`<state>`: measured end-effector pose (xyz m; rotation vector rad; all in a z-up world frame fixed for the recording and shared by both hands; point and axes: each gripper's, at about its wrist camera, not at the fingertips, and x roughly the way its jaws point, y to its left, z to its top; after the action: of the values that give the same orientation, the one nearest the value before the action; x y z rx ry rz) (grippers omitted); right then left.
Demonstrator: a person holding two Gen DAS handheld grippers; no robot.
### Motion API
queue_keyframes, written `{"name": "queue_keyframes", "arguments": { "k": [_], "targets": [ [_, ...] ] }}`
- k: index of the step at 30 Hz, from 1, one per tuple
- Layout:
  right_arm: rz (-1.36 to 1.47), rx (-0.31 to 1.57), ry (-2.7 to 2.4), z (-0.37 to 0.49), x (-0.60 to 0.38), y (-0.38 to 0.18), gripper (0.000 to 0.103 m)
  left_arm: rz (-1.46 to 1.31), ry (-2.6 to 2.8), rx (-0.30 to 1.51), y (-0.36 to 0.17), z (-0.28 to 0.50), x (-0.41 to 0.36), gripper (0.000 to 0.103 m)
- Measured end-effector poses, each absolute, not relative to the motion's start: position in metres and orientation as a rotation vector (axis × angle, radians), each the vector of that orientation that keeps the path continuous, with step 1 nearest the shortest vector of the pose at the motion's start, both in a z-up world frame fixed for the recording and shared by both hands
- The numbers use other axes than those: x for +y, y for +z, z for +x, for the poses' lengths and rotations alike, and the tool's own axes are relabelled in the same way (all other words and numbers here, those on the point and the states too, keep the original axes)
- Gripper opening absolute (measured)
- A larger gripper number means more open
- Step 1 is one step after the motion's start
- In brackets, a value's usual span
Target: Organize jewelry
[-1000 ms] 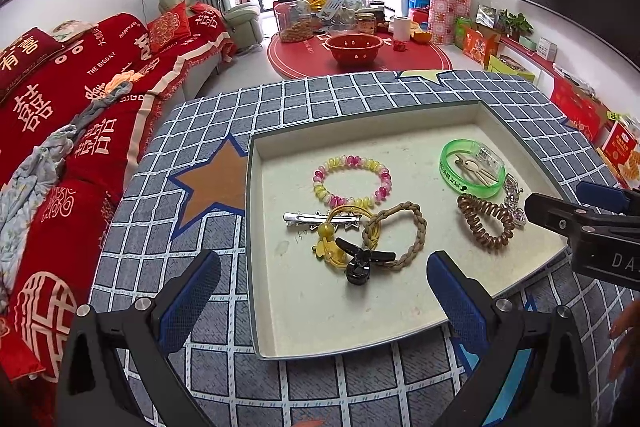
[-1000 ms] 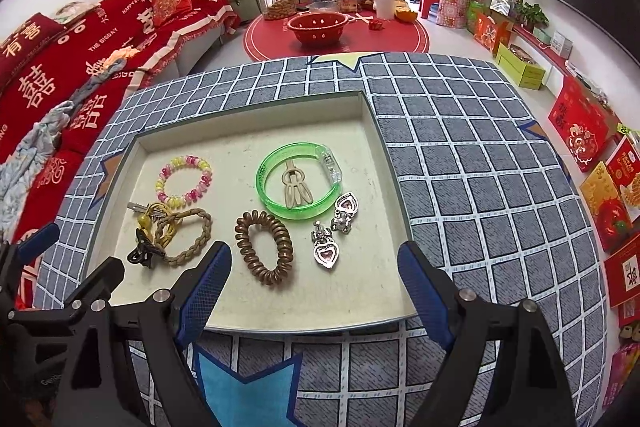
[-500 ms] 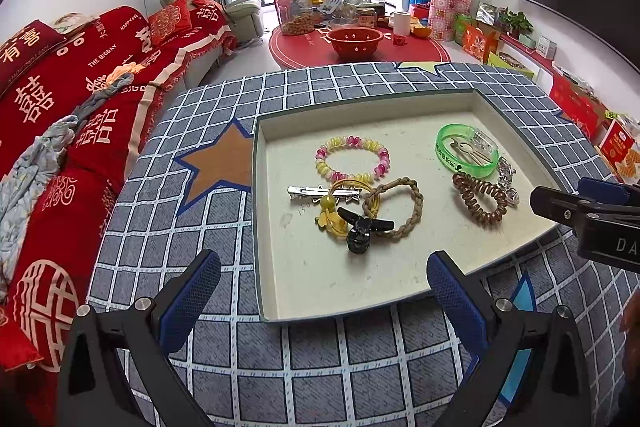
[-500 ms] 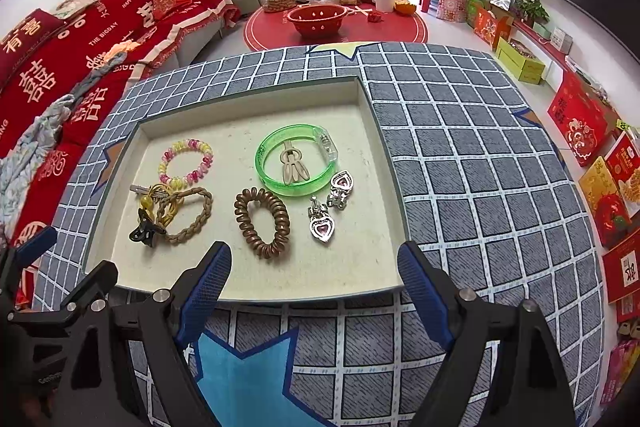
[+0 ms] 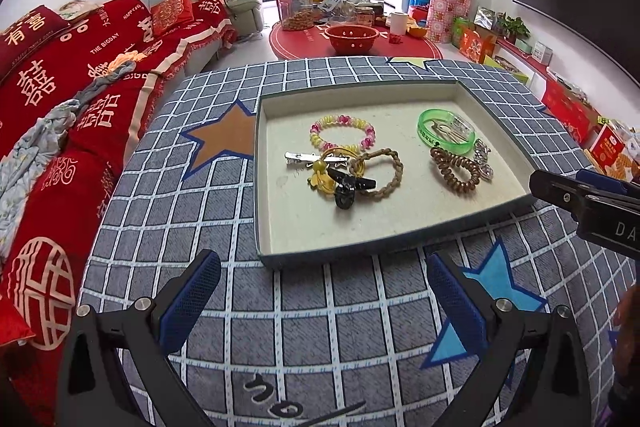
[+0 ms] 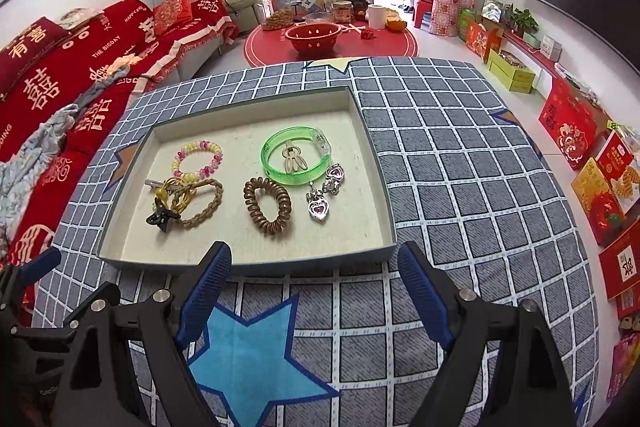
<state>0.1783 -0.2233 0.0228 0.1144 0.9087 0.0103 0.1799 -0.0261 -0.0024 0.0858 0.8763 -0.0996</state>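
A shallow grey tray (image 5: 360,251) (image 6: 248,263) sits on the checked cloth. It holds a pink-yellow bead bracelet (image 5: 342,135) (image 6: 198,159), a green bangle (image 5: 446,131) (image 6: 298,157) around a beige clip, a brown spiral tie (image 5: 454,169) (image 6: 268,205), silver heart earrings (image 6: 320,205), a braided tie (image 5: 380,171) and a black claw clip (image 5: 348,187) on a silver clip and a yellow tie. My left gripper (image 5: 320,263) stands open over the cloth just before the tray's near wall, holding nothing. My right gripper (image 6: 314,255) is open and bare there too.
The table has a blue-grey checked cloth with stars (image 6: 256,359). A red-covered sofa (image 5: 60,99) runs along the left. Beyond the table lies a round red mat with a red bowl (image 6: 314,37) and jars. Red boxes (image 6: 600,187) line the floor at the right.
Both grippers have drawn back from the tray. Their fingertips hung over its near part before and now stand over the cloth in front of it. The jewelry has not moved.
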Motion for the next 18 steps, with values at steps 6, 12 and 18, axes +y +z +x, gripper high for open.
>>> {"name": "queue_keyframes", "arguments": {
  "k": [6,12,18],
  "targets": [
    [0.108,0.888,0.018,0.158,-0.219,0.026,0.087,0.071,-0.1,0.868,-0.001,0.161,-0.024,0.103],
    [0.109,0.869,0.021,0.14,-0.216,0.029,0.087,0.071,-0.09,0.847,0.002,0.143,-0.023,0.103],
    [0.111,0.849,0.01,0.125,-0.213,0.03,0.087,0.072,-0.077,0.812,0.006,0.127,-0.021,0.103]
  ]
}}
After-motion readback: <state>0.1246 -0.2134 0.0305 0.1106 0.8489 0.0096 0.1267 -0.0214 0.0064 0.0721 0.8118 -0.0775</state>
